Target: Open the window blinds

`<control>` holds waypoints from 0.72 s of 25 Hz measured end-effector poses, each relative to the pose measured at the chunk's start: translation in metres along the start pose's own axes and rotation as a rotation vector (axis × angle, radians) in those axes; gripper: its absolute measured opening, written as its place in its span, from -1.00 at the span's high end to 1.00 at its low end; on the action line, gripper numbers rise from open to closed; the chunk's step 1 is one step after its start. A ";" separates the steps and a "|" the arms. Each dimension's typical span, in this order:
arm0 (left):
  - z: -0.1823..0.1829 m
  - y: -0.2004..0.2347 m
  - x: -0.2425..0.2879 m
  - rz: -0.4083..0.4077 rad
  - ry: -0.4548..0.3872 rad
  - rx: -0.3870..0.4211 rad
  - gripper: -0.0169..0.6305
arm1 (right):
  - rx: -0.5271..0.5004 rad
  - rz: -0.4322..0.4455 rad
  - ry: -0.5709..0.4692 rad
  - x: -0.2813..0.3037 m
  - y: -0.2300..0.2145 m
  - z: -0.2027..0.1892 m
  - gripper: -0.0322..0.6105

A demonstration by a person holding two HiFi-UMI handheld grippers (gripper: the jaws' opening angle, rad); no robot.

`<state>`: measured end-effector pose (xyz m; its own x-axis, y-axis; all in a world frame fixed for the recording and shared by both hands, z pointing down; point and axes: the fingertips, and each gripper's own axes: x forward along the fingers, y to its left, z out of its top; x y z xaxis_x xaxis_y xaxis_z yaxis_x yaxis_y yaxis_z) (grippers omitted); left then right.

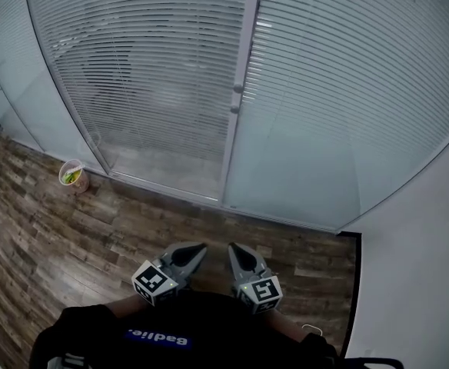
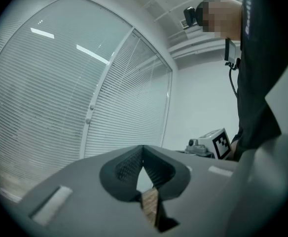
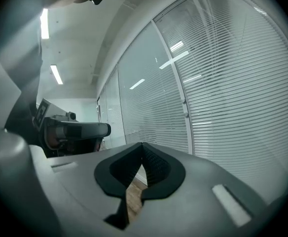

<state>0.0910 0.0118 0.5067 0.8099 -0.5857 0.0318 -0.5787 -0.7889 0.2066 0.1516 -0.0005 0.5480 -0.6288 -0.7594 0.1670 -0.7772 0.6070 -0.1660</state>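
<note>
Head view: the left hand-held gripper and right hand-held gripper sit side by side near the person's body, above the wooden floor. Each has its jaws pressed together on nothing. The window blinds hang lowered across the glass wall ahead, well apart from both.

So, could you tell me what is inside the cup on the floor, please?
The cup holds something yellow-green at its top, too small to identify. Its wall hides anything lower down.
</note>
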 end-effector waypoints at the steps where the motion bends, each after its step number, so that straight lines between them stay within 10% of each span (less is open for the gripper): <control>1: 0.000 0.003 0.003 -0.004 -0.001 0.000 0.95 | -0.007 -0.007 0.000 0.004 -0.005 0.001 0.89; 18: 0.050 0.180 0.066 -0.141 -0.041 -0.044 0.95 | 0.000 -0.247 -0.039 0.159 -0.093 0.070 0.89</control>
<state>0.0359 -0.1785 0.4973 0.8776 -0.4777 -0.0404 -0.4542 -0.8554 0.2491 0.1252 -0.1941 0.5224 -0.4187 -0.8930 0.1652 -0.9070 0.4022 -0.1246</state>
